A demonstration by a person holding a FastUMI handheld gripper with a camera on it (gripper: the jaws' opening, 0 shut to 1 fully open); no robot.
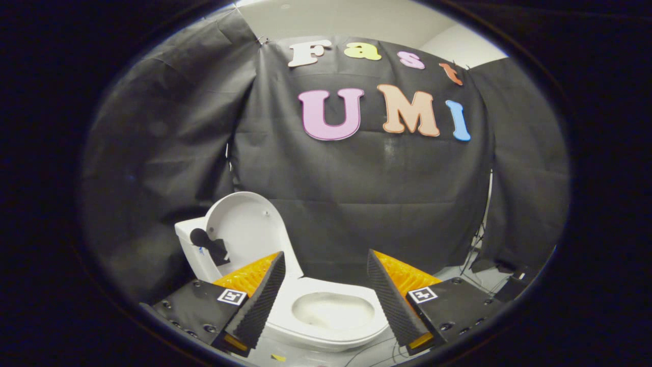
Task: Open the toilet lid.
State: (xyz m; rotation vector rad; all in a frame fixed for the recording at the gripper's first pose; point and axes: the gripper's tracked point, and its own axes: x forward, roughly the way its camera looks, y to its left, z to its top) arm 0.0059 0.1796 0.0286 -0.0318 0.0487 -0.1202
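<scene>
A white toilet (326, 334) stands below and ahead of me. Its lid (244, 229) is raised upright, leaning back against the white tank (191, 250), and the oval bowl (333, 310) lies uncovered. A small black piece (210, 245) sticks to the inner face of the lid on its left side. My gripper (326, 265) is open, with nothing between its fingers. The bowl and seat rim sit low in the gap between the two fingers (265, 295), and the left finger overlaps the lower edge of the lid.
Black cloth walls (367, 204) close off the space behind and to both sides of the toilet. Thin cables (479, 265) and a small dark box (512, 285) lie on the pale floor to the right of the toilet.
</scene>
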